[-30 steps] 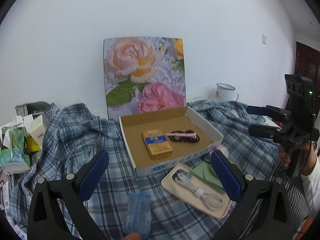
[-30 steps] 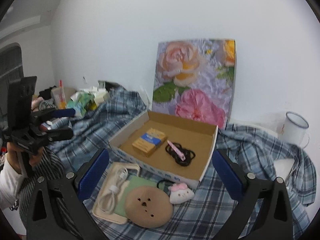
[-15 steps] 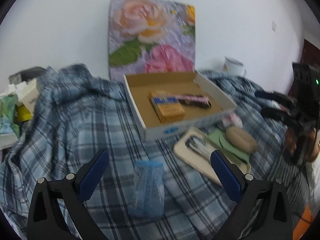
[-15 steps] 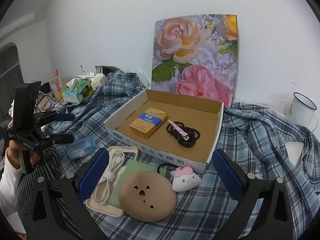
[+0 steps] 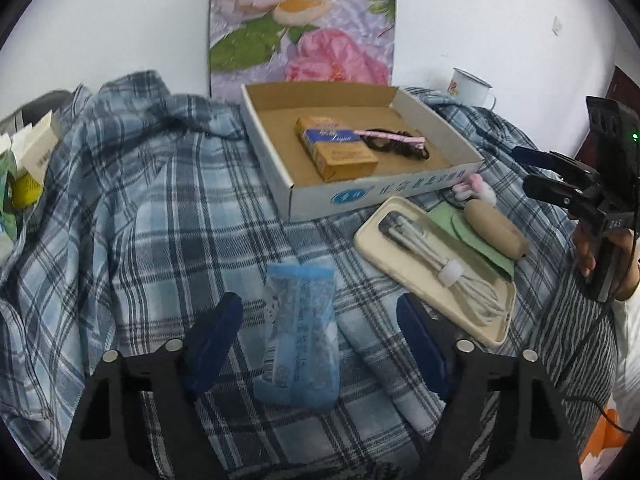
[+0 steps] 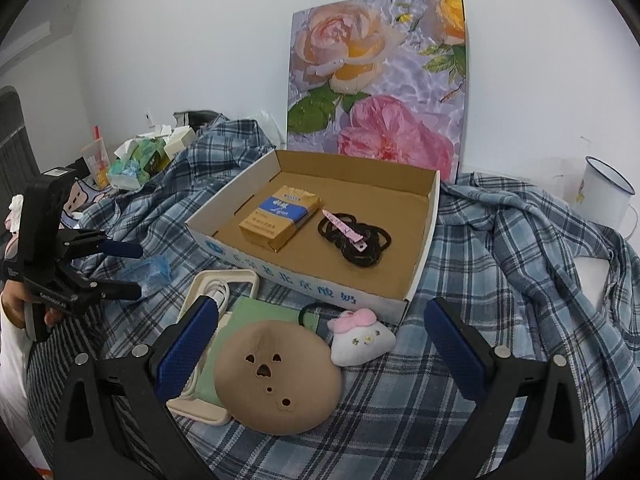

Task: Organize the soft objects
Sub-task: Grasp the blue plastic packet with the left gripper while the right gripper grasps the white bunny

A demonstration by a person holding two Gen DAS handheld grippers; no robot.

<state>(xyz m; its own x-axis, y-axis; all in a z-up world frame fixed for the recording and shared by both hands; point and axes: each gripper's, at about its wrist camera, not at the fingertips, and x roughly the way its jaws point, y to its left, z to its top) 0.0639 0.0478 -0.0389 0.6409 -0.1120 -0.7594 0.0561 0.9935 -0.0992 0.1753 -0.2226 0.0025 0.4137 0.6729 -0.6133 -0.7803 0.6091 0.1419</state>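
Observation:
A blue tissue packet [image 5: 298,332] lies on the plaid cloth, between the open fingers of my left gripper [image 5: 320,334], which is low over it; it also shows in the right wrist view [image 6: 148,270]. My right gripper [image 6: 320,344] is open and empty above a tan round plush [image 6: 276,380] and a small white plush with a pink bow [image 6: 360,340]. The open cardboard box [image 6: 304,288] holds an orange and blue packet [image 6: 280,220], black hair ties [image 6: 356,240] and a pink clip [image 6: 344,228].
A cream tray [image 5: 496,320] holds a coiled white cable [image 5: 452,272] and a green pouch [image 5: 480,248]. A flower picture [image 6: 380,80] leans on the wall. A white enamel mug [image 6: 604,196] stands at right. Boxes and tissue clutter [image 6: 140,160] lie at left.
My left gripper has moved forward and down so its fingers now flank the blue packet. My right gripper has come closer to the plush toys.

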